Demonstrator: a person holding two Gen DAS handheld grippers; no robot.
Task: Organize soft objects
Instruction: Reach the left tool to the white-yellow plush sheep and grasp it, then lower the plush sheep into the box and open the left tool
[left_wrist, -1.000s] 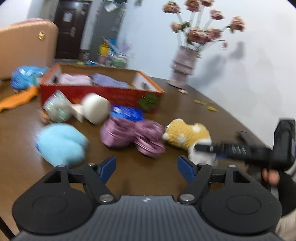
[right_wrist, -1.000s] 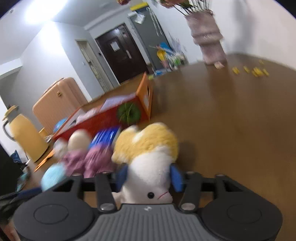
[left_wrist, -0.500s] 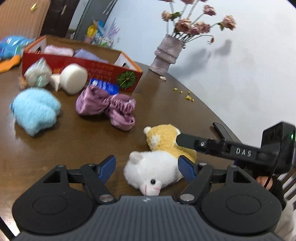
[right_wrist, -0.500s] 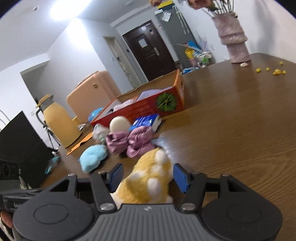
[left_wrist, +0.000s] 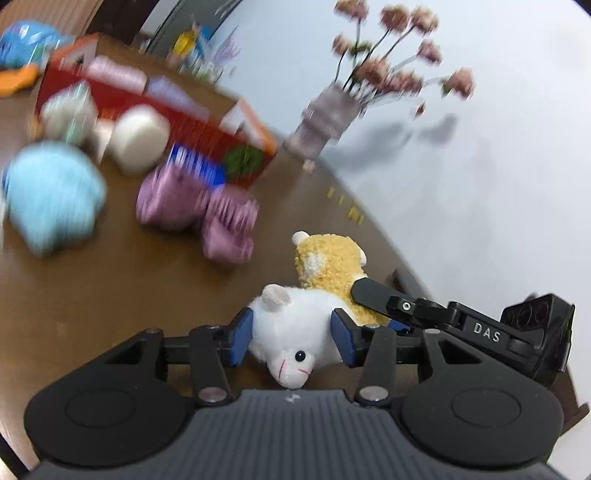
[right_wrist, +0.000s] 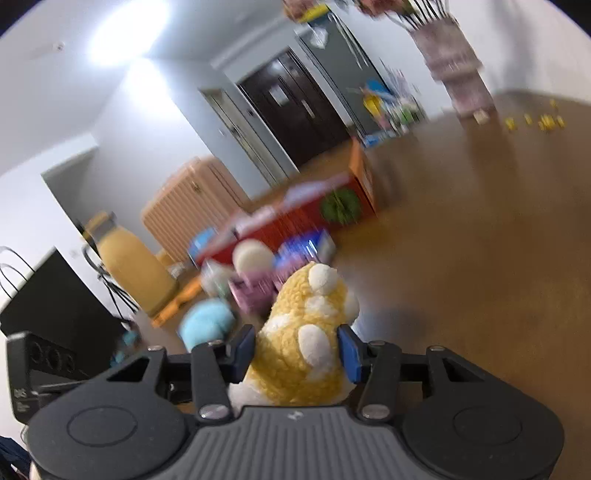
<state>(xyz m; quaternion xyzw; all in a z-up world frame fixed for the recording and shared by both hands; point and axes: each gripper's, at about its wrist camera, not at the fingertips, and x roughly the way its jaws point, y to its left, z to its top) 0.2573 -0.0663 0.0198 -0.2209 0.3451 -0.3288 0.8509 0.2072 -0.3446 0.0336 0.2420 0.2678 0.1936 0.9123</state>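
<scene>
We have both grippers on one thing: the small plush toy with a white head and curly yellow body (left_wrist: 314, 295), lying on the brown wooden desk (left_wrist: 92, 295) near its right-hand edge. The left gripper (left_wrist: 291, 338) takes the white head end, its blue-padded fingers (left_wrist: 242, 334) closing on either side with the pads at the fur. The right gripper (right_wrist: 297, 347) takes the yellow body, its fingers (right_wrist: 349, 350) closing too, the pads pressing lightly into the pile. We judge this two-ended hold suits a floppy toy: gripped at one end only it would sag and swing, while held at both it travels level toward the red cardboard box (left_wrist: 207, 129) at the back of the desk, where folded pale cloths already lie.

The other soft things sit between us and that box: a fluffy light-blue bundle (left_wrist: 51, 195), a crumpled mauve satin cloth (left_wrist: 199, 206), a cream foam cylinder (left_wrist: 140, 138).

Much is hard to read. Both views are smeared by motion, so the print on the box and the blue packet (left_wrist: 195, 164) beside it cannot be made out. In the left view the right gripper's black finger covers part of the yellow body; in the right view the toy's head is hidden below the gripper body. Whether the toy is clear of the desk we cannot tell.
</scene>
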